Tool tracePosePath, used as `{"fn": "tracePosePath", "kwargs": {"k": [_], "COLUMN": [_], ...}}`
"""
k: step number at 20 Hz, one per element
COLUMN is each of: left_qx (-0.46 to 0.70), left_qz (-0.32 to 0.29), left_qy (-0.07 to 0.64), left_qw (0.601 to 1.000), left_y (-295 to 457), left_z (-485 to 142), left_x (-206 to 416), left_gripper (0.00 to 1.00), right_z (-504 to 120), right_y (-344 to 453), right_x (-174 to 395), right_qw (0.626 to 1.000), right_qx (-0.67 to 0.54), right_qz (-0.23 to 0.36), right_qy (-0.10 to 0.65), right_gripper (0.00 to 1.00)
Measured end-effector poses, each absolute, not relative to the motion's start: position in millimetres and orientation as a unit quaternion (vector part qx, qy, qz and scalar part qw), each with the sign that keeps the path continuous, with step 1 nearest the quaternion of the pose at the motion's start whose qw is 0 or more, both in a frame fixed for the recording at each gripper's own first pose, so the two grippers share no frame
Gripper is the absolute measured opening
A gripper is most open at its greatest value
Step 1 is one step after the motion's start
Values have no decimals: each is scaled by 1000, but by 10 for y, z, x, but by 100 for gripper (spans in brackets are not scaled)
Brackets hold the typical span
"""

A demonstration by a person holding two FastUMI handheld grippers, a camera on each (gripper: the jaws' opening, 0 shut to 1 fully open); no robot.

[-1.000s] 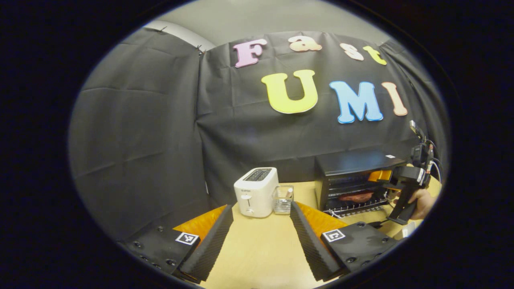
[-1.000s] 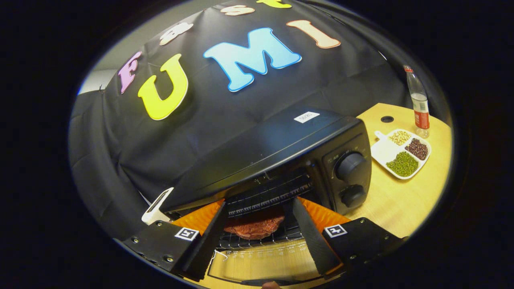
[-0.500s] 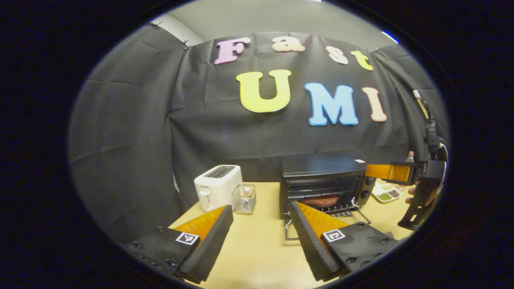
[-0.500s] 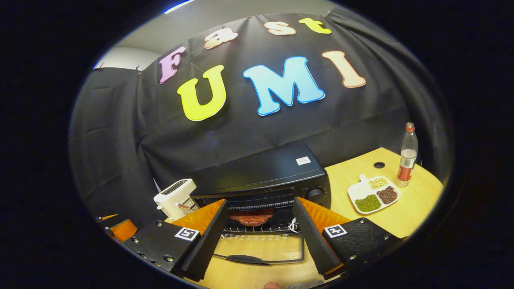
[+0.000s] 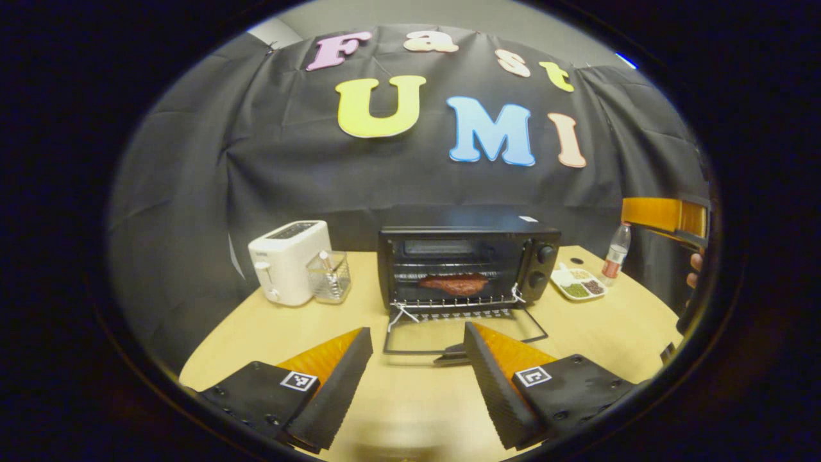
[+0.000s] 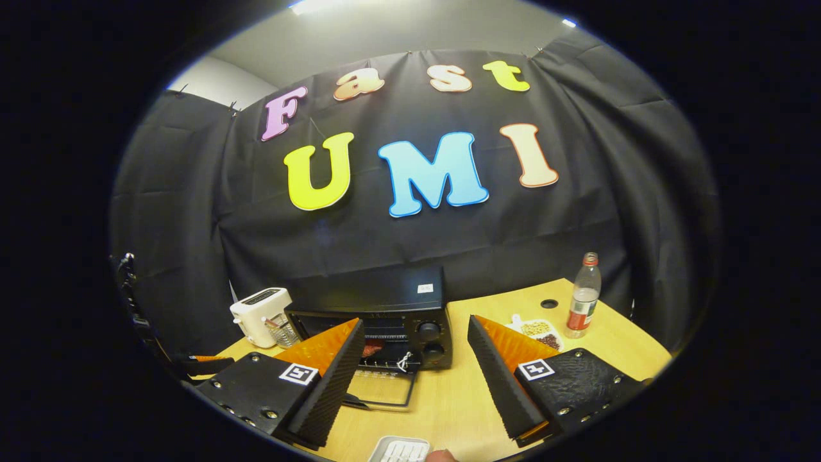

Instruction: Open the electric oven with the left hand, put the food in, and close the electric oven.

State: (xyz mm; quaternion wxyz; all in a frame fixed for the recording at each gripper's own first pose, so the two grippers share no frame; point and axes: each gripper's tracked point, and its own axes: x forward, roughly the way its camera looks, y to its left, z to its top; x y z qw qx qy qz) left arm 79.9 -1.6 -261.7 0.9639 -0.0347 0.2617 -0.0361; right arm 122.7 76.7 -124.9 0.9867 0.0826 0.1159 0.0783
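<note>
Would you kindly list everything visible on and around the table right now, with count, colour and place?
electric oven: 1, black, middle of the table, against the cloth wall
oven door: 1, glass in a black frame, folded down flat in front of the oven
food: 1 piece, reddish brown, on the rack inside the oven
toaster: 1, white, left of the oven
glass holder: 1, clear, beside the toaster
divided dish: 1, white, with green, dark and pale contents, right of the oven
bottle: 1, clear with red cap and label, behind the dish
white tray: 1, at the table's near edge
table: 1, light wood
left gripper: 1, black and orange, open
right gripper: 1, black and orange, open
</note>
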Motion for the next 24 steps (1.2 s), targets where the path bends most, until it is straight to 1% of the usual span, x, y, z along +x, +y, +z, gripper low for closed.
{"fn": "tracePosePath", "kwargs": {"k": [1, 3, 4, 9, 10, 12, 13, 14, 15, 16, 18, 19, 20, 21, 22, 23, 24], "left_qx": [-37, -41, -42, -62, -66, -64, -60, -56, -53, -50, -49, -49, -48, -46, -44, -42, -38], "left_qz": [-43, -58, -64, -85, -86, -85, -86, -90, -94, -97, -100, -102, -103, -103, -101, -100, -96], "left_qy": [272, 292, 301, 353, 367, 385, 389, 395, 399, 405, 416, 422, 425, 427, 428, 430, 435], "left_qw": [961, 954, 951, 930, 924, 917, 915, 912, 910, 908, 902, 900, 898, 897, 897, 896, 895], "left_y": [-102, -268, -334, -628, -664, -701, -723, -753, -789, -819, -883, -920, -948, -964, -978, -981, -965], "left_z": [-2694, -2842, -2920, -3335, -3431, -3592, -3648, -3695, -3742, -3804, -3915, -3966, -4013, -4049, -4087, -4117, -4165], "left_x": [807, 819, 828, 870, 865, 889, 912, 913, 927, 938, 965, 974, 997, 1022, 1039, 1062, 1068], "left_gripper": [96, 96, 100, 100, 97, 97, 100, 96, 100, 95, 96, 100, 100, 96, 100, 97, 100], "right_z": [-1235, -1219, -1228, -1311, -1315, -1311, -1314, -1318, -1319, -1329, -1368, -1377, -1374, -1378, -1381, -1379, -1381], "right_y": [690, 494, 423, 104, 52, -46, -88, -120, -162, -201, -253, -271, -288, -312, -324, -345, -346], "right_x": [1194, 1081, 1034, 812, 767, 679, 649, 621, 585, 557, 505, 486, 465, 442, 430, 416, 406], "right_qw": [988, 989, 989, 989, 989, 989, 989, 989, 989, 988, 987, 987, 986, 986, 986, 986, 986], "right_qx": [79, 76, 72, 52, 48, 38, 34, 33, 31, 30, 28, 28, 29, 28, 27, 27, 26], "right_qz": [72, 60, 53, 19, 13, 1, -5, -10, -17, -22, -32, -35, -39, -42, -44, -47, -48], "right_qy": [114, 115, 118, 135, 138, 142, 143, 145, 147, 148, 155, 157, 157, 157, 158, 159, 160], "right_gripper": [98, 98, 98, 98, 98, 98, 98, 98, 98, 98, 98, 98, 98, 98, 97, 98, 98]}}
